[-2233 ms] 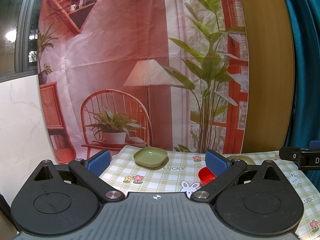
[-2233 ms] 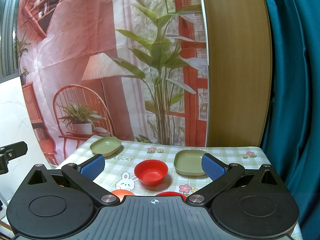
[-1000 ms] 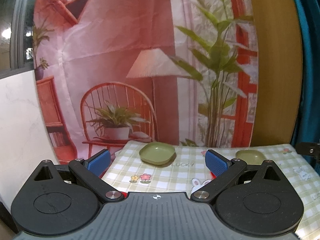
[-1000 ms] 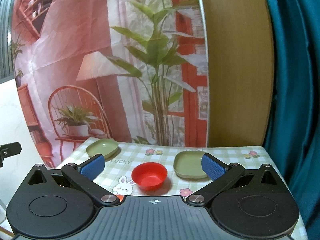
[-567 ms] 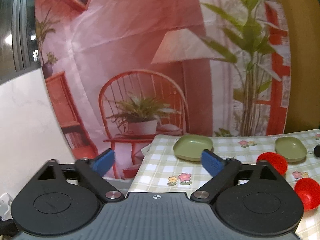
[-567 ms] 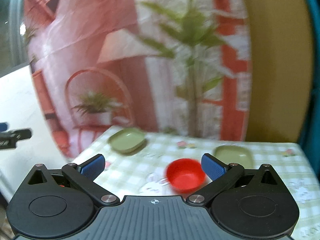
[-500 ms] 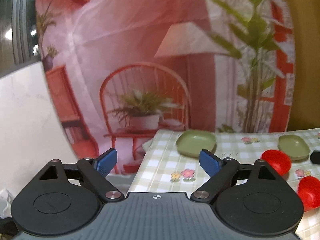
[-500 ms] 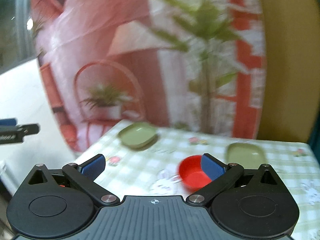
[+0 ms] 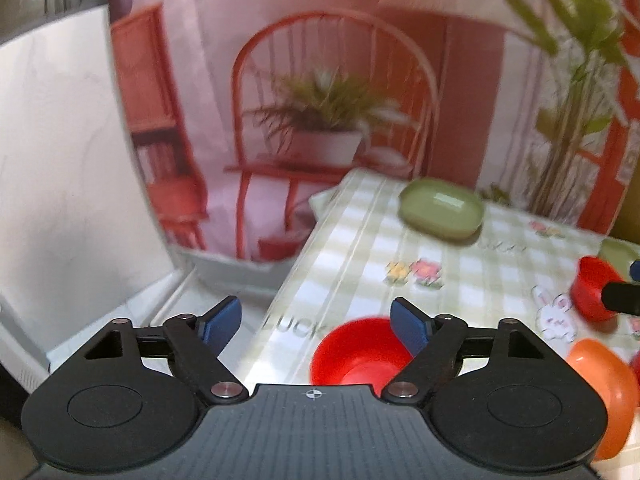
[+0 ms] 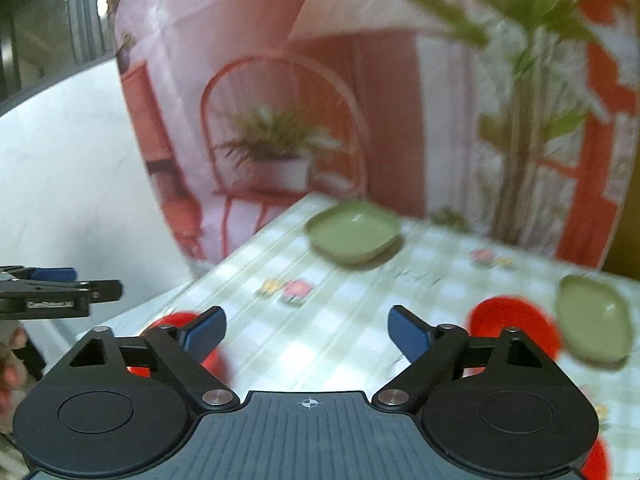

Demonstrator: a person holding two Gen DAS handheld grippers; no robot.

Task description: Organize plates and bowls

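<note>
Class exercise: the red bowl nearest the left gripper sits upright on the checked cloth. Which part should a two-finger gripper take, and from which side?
Take the red bowl by its rim, probably the near wall facing the left gripper: one finger inside, one outside. It sits upright with its mouth open, and it looks too wide to straddle whole. The jaws are already open, with nothing blocking that side on the tablecloth.

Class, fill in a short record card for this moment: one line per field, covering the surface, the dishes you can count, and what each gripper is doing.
Surface: checked tablecloth with flower and rabbit prints
Green plates: two, far plate and right plate
Red bowls: near-left bowl, mid-table bowl
Orange bowl: one, at the near right
Left gripper: jaws open, holding nothing
Right gripper: jaws open, holding nothing
Image quality: motion blur
</note>
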